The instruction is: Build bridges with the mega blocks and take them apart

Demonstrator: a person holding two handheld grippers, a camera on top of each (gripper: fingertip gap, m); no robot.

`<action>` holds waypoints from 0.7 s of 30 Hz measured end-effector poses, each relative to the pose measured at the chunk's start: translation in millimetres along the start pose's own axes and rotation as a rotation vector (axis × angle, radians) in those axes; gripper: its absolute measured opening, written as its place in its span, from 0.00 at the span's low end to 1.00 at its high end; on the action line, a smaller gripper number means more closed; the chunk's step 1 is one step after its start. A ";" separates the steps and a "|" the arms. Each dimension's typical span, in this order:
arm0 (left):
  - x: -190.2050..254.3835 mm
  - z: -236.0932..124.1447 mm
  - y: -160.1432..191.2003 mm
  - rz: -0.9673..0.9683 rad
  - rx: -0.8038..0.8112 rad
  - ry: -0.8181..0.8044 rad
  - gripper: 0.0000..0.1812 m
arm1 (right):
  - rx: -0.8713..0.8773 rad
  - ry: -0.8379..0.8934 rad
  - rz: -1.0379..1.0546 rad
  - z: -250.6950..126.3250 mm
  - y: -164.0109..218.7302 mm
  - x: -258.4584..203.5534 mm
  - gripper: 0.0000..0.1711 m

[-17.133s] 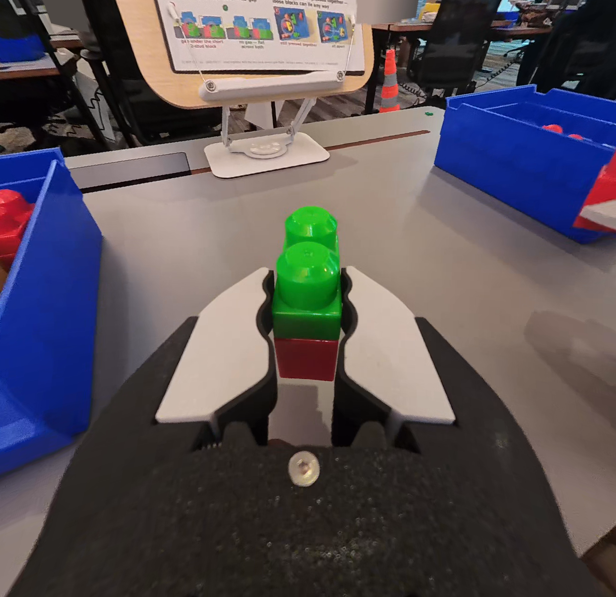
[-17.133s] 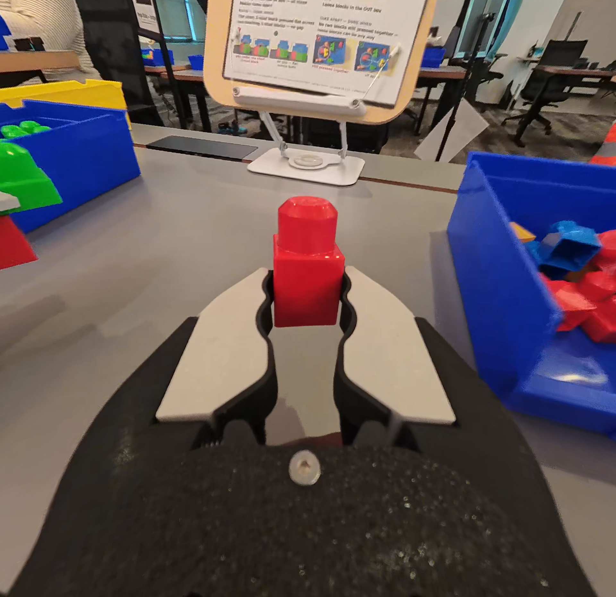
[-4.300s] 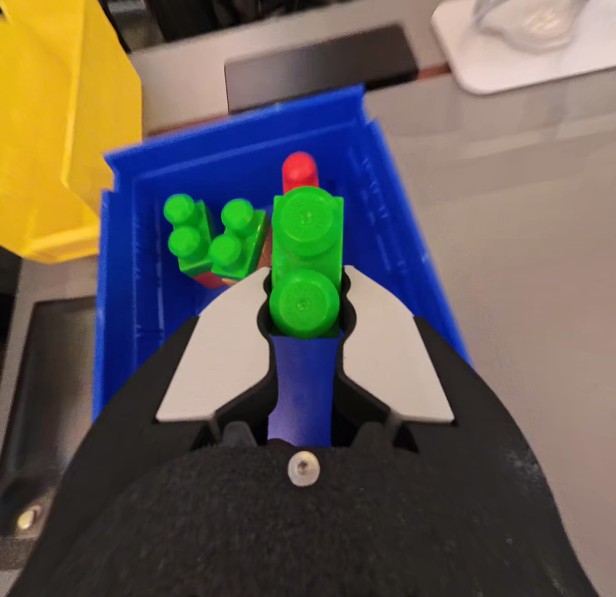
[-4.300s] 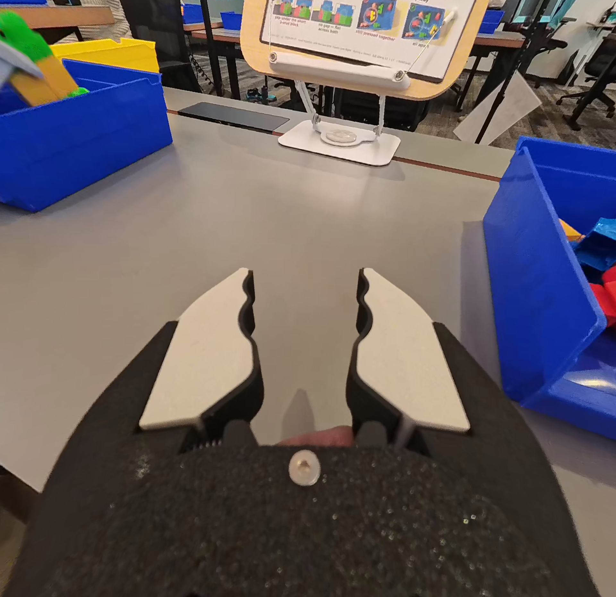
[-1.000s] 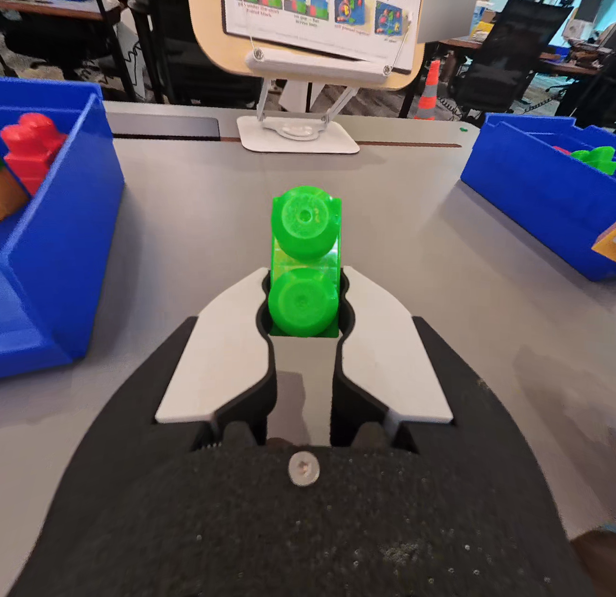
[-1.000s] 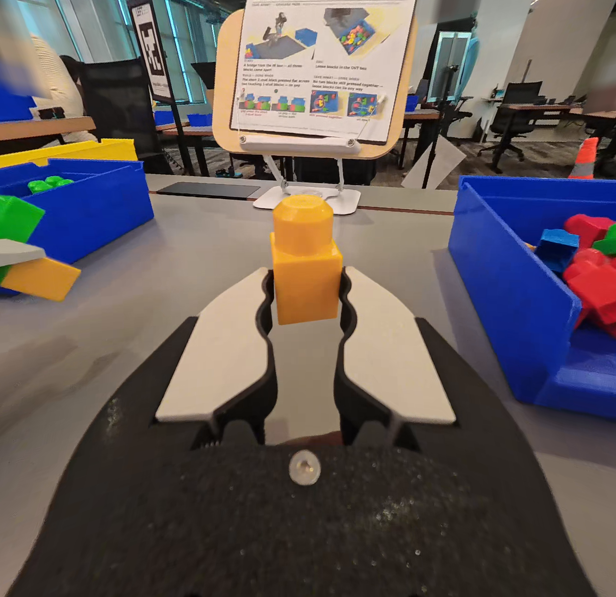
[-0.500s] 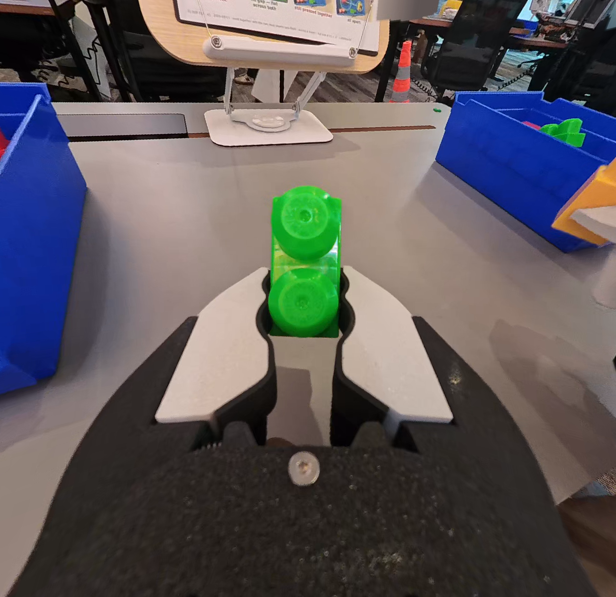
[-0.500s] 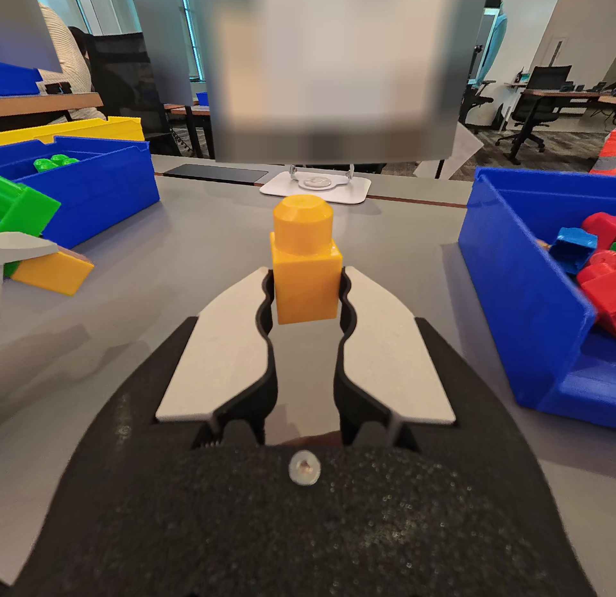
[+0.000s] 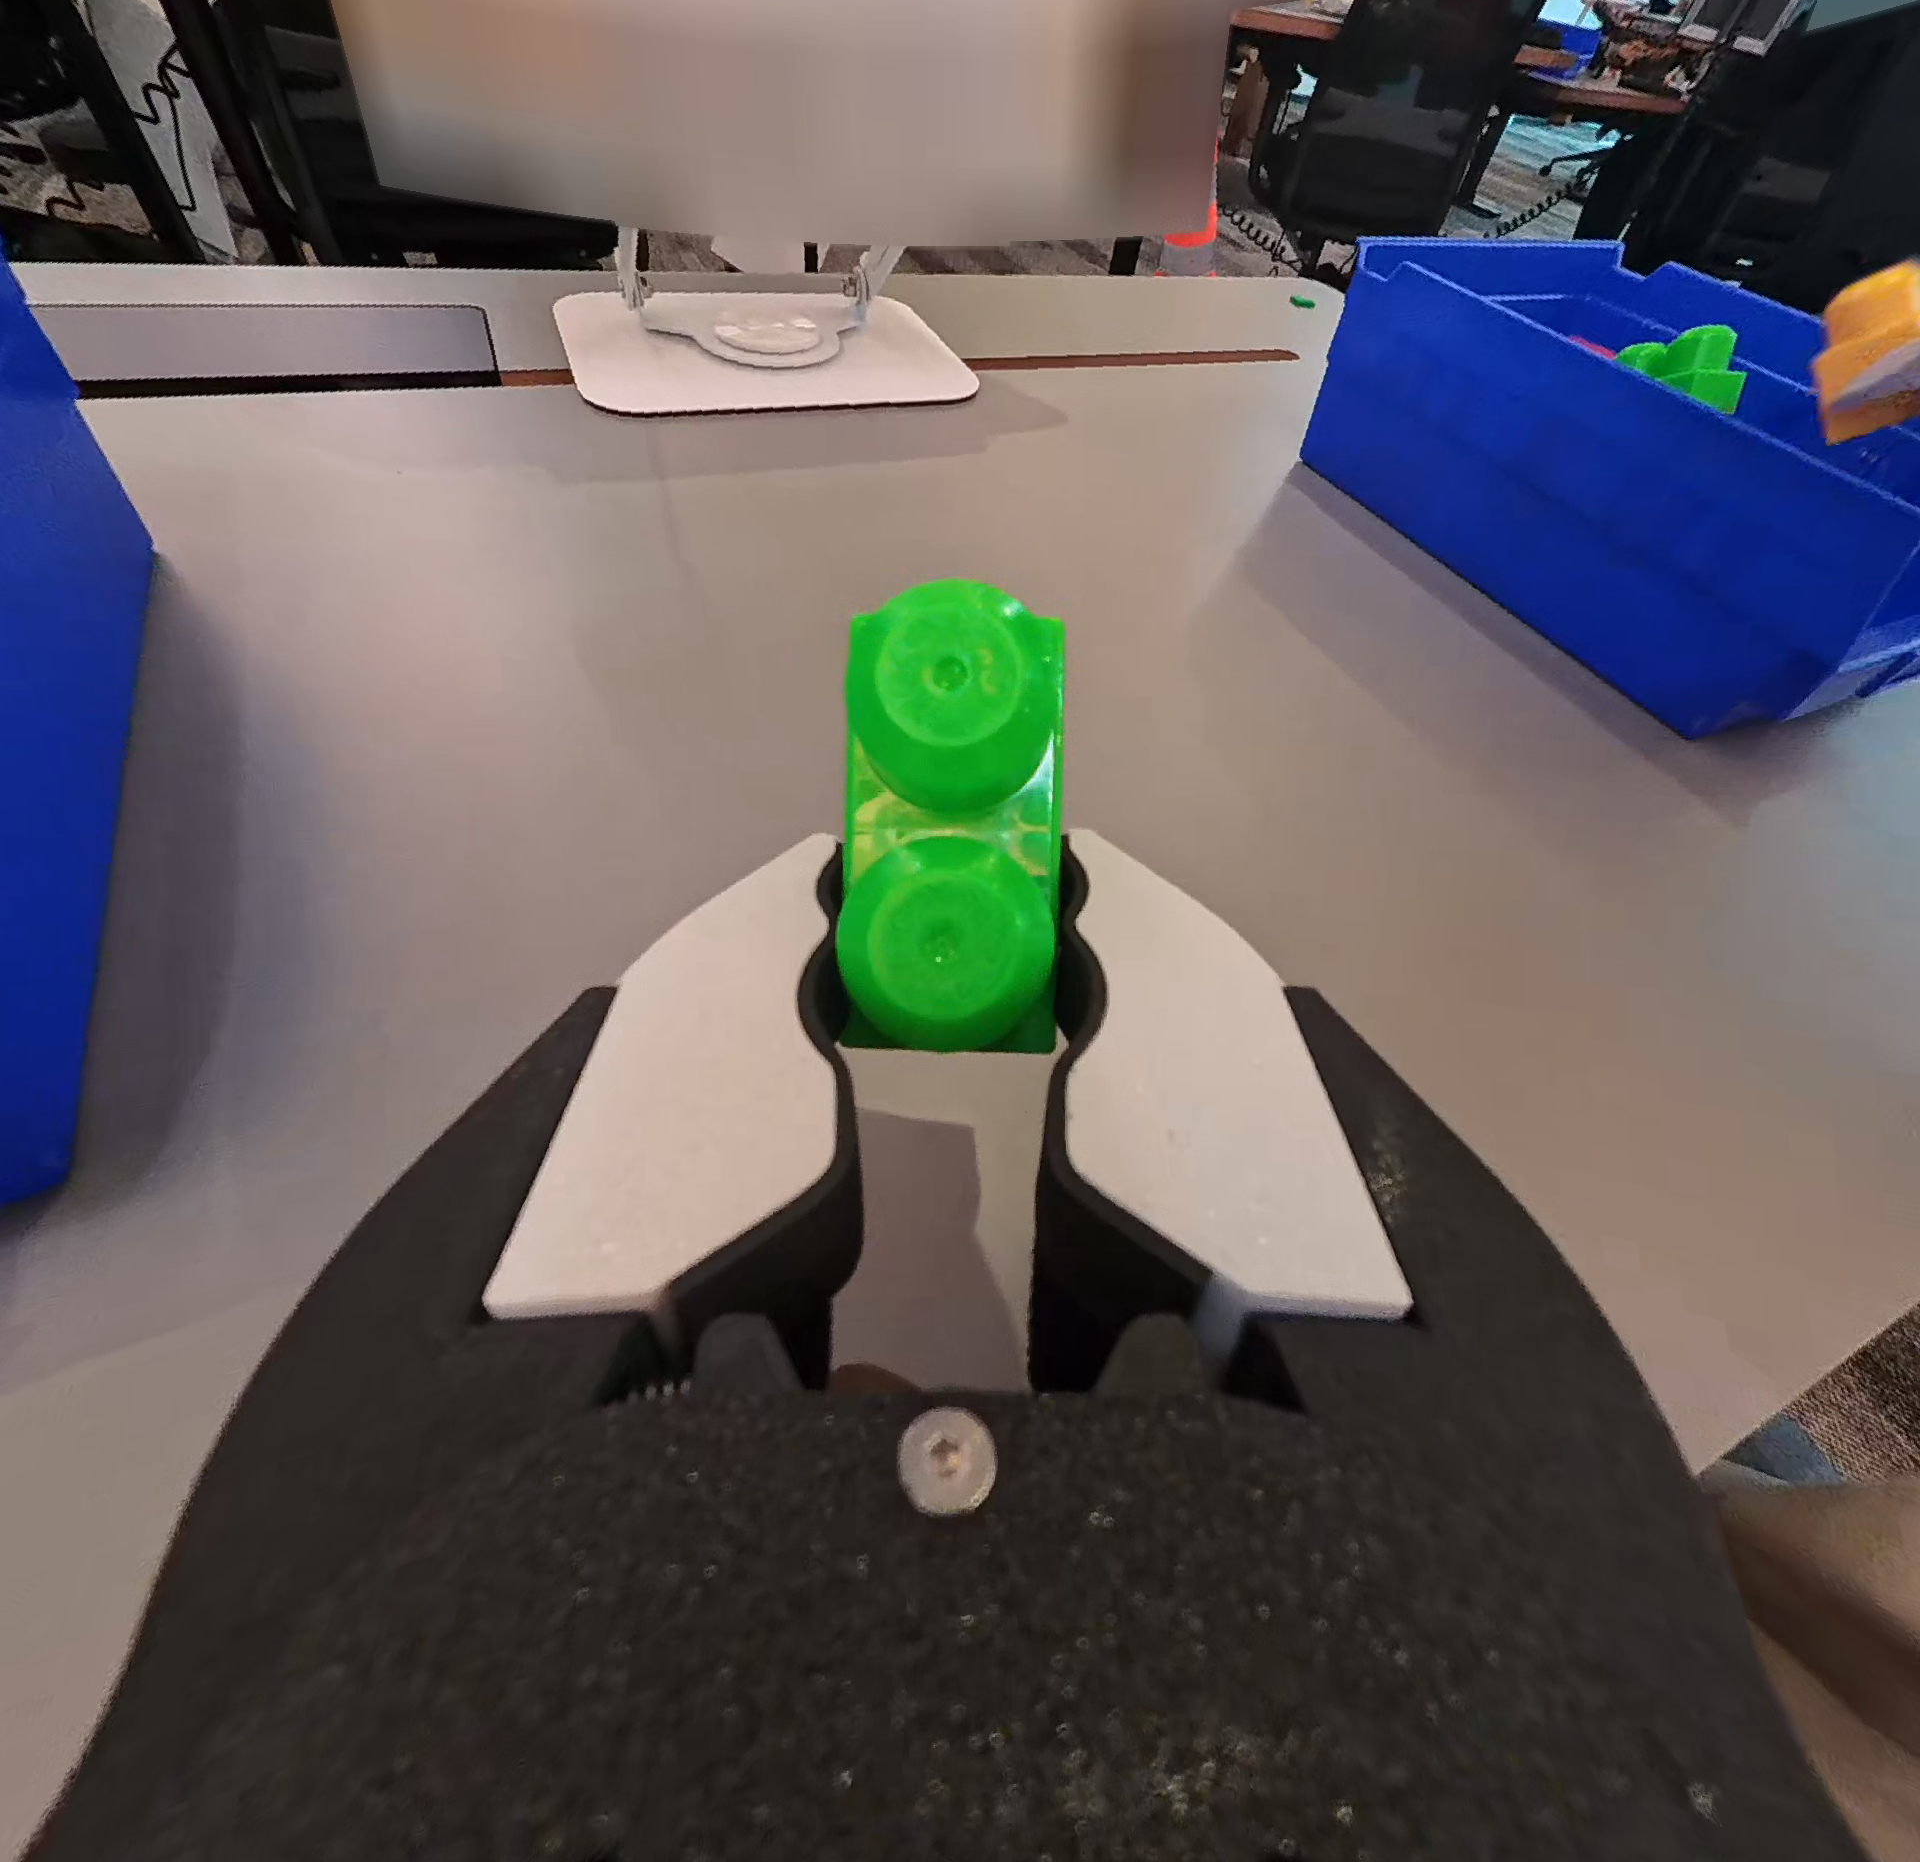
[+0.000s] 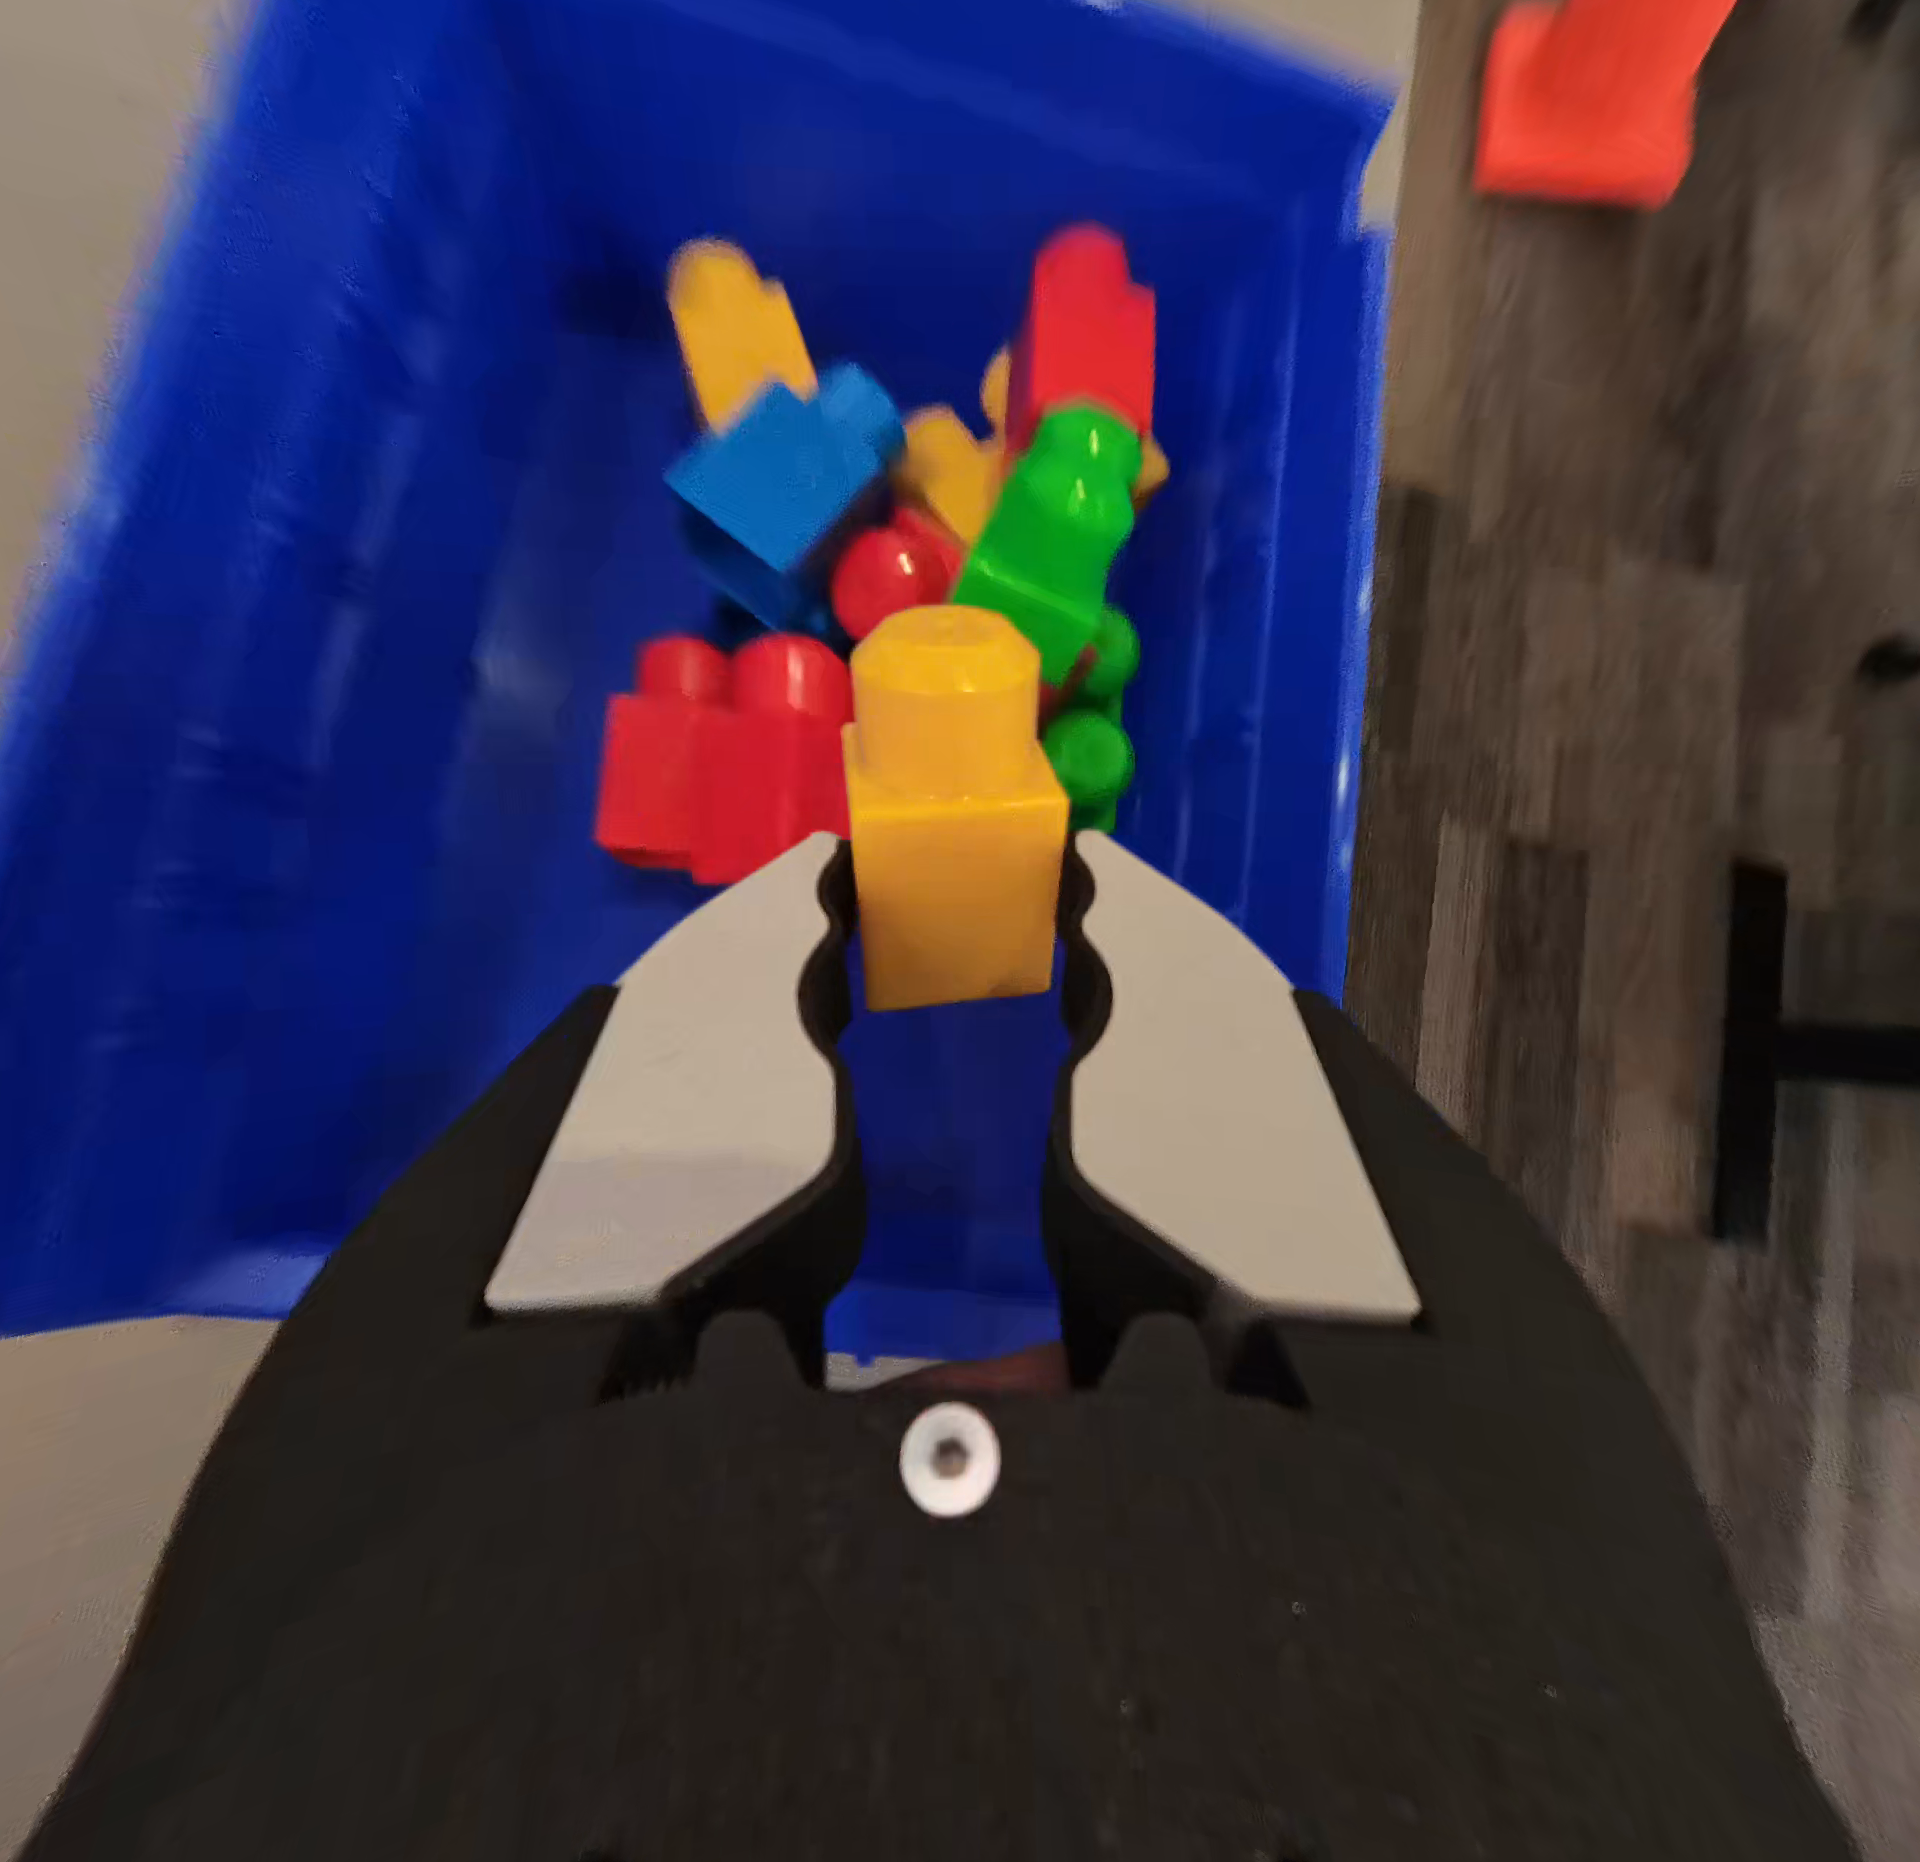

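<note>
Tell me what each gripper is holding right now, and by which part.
Left gripper: green two-stud block, clamped by its sides at the near stud. Right gripper: orange one-stud block, gripped by its body's sides.

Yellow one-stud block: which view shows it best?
Right wrist view: the yellow one-stud block sits sharp and centred in the right gripper, above the blue bin. The left wrist view catches only a blurred yellow corner at its right edge.

Even indoor light; right wrist view motion-blurred, left wrist view sharp

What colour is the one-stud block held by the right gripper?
Yellow-orange. The one-stud block shows best in the right wrist view, clamped above the blue bin.
</note>
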State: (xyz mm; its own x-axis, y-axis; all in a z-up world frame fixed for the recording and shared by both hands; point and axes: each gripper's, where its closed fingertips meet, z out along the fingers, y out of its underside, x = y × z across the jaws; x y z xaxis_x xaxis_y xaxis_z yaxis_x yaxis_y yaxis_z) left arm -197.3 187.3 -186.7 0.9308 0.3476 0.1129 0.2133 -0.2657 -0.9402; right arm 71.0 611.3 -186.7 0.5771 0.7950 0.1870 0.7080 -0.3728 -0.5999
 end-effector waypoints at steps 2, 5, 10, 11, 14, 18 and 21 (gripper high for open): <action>-0.7 -0.6 -0.4 0.003 0.002 -0.003 0.20 | -0.131 -0.011 -0.016 22.5 16.1 9.2 0.22; -0.9 -0.8 -0.4 0.005 0.000 0.001 0.20 | -0.255 -0.020 -0.029 42.0 32.2 10.6 0.22; -1.5 -1.4 -0.7 0.008 -0.001 0.001 0.20 | -0.303 0.032 -0.052 46.4 36.3 10.8 0.24; -1.2 -1.4 -0.7 0.008 -0.002 0.004 0.20 | -0.298 0.034 -0.057 46.1 35.4 10.0 0.26; -2.0 -1.5 -0.9 0.007 -0.002 0.003 0.20 | -0.265 0.061 -0.069 39.4 28.9 12.6 0.32; -2.9 -1.7 -1.0 0.007 -0.005 0.001 0.20 | -0.152 0.073 -0.085 9.2 5.8 12.1 0.37; -4.1 -1.8 -2.2 0.014 -0.005 -0.006 0.20 | 0.044 0.064 -0.117 -36.4 -27.7 -6.3 0.38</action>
State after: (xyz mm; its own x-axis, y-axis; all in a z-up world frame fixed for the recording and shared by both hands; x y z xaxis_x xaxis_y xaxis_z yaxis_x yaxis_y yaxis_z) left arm -201.1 184.8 -184.5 0.9320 0.3490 0.0980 0.2016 -0.2746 -0.9402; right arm 62.6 599.2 -142.9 0.5179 0.7988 0.3062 0.7542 -0.2574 -0.6041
